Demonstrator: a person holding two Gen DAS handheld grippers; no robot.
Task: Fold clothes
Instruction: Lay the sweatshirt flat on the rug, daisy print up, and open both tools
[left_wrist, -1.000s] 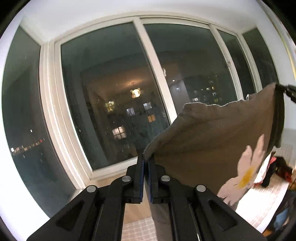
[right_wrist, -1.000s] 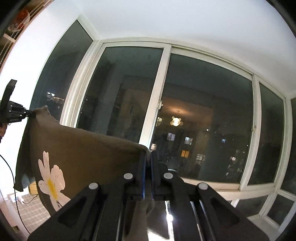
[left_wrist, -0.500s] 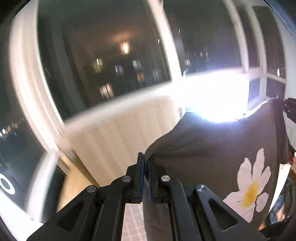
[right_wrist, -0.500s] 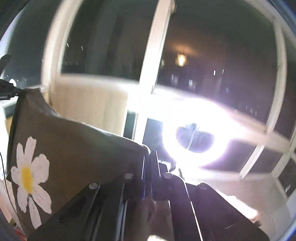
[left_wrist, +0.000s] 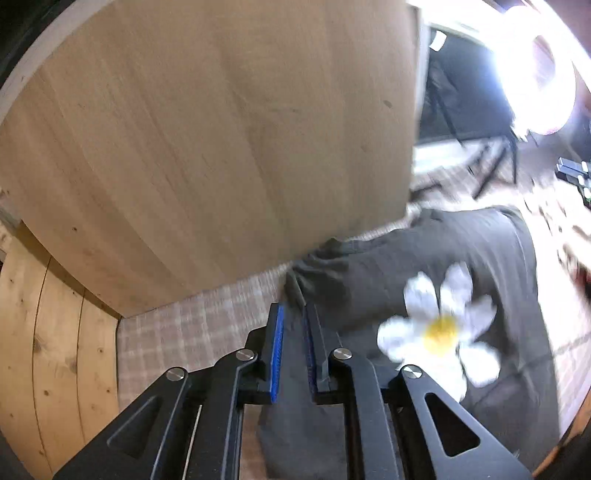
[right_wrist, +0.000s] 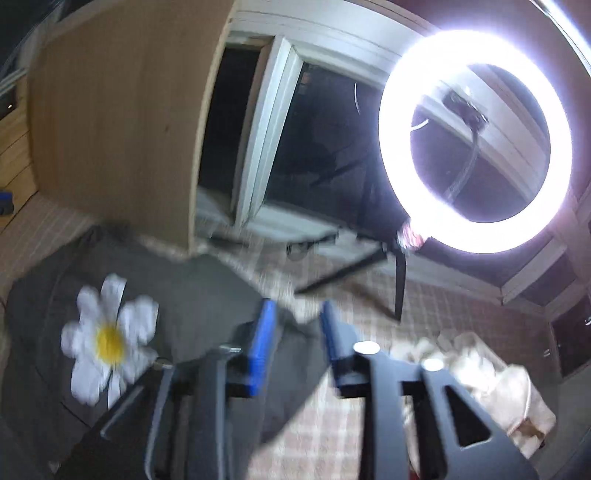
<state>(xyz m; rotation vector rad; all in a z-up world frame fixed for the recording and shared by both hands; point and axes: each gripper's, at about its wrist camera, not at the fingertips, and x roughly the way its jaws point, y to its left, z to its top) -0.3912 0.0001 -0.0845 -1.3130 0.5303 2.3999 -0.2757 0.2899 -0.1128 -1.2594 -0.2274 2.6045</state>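
Ring light (right_wrist: 476, 140) and cream cloth (right_wrist: 491, 380) show only beyond right claw (right_wrist: 295, 317).

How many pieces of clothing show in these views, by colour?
Dark grey garment with a daisy print: 1
Cream garment, crumpled on the checked cover: 1
Total: 2

No legible text, labels, brands, numbers or signs in either wrist view. Only graphic present: a white daisy print with yellow centre (left_wrist: 441, 334) on the dark garment (left_wrist: 406, 266), no lettering with it. Both views motion-blurred; fine print, if any, cannot be read.
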